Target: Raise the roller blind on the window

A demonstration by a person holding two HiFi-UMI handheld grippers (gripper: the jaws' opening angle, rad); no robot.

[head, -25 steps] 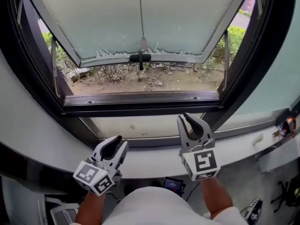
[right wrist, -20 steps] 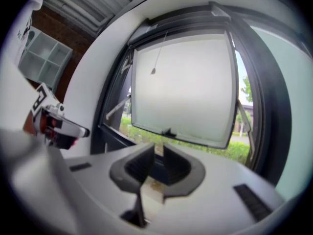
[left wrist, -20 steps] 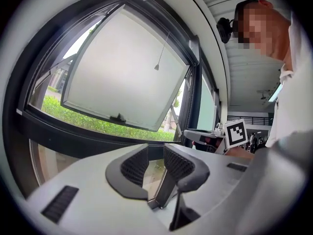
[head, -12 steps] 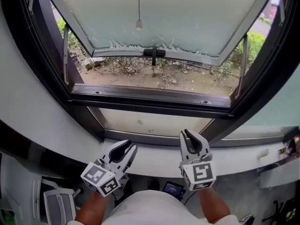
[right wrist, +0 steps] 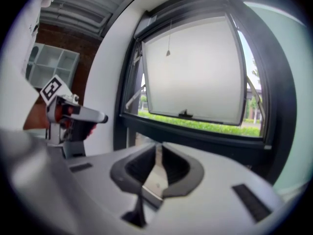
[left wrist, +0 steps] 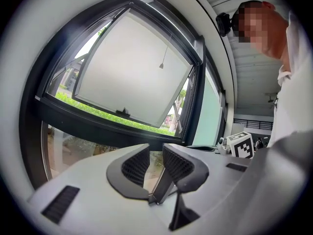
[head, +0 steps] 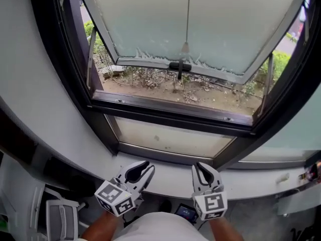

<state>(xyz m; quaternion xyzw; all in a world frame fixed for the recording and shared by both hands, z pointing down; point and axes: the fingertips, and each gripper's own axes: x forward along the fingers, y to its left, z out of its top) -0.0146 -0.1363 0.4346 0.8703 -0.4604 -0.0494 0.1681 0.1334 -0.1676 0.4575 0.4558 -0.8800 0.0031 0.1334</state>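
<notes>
The window's frosted sash [head: 150, 19] is tilted outward, with a black handle [head: 179, 66] on its lower edge. A thin pull cord with a small bell-shaped end [head: 185, 48] hangs in front of the pane, also seen in the left gripper view [left wrist: 160, 66] and the right gripper view [right wrist: 167, 53]. No blind fabric shows. My left gripper [head: 145, 166] sits low by the white sill [head: 241, 187], its jaws a little apart and empty [left wrist: 155, 153]. My right gripper [head: 203, 166] is beside it; its jaws have just been closing, a narrow gap is left and nothing is between them [right wrist: 157, 153]. Both are far below the cord.
The dark window frame [head: 165, 115] and a fixed lower pane [head: 165, 137] stand just beyond the grippers. Outside lie bare soil and green hedges [head: 200, 89]. A grey chair [head: 60, 220] is at the lower left, and small items [head: 308, 172] lie on the sill at the far right.
Both grippers have sunk toward the sill, the right one further. The right jaws have narrowed. The head view has shifted, so the cord and handle sit more to the right.
</notes>
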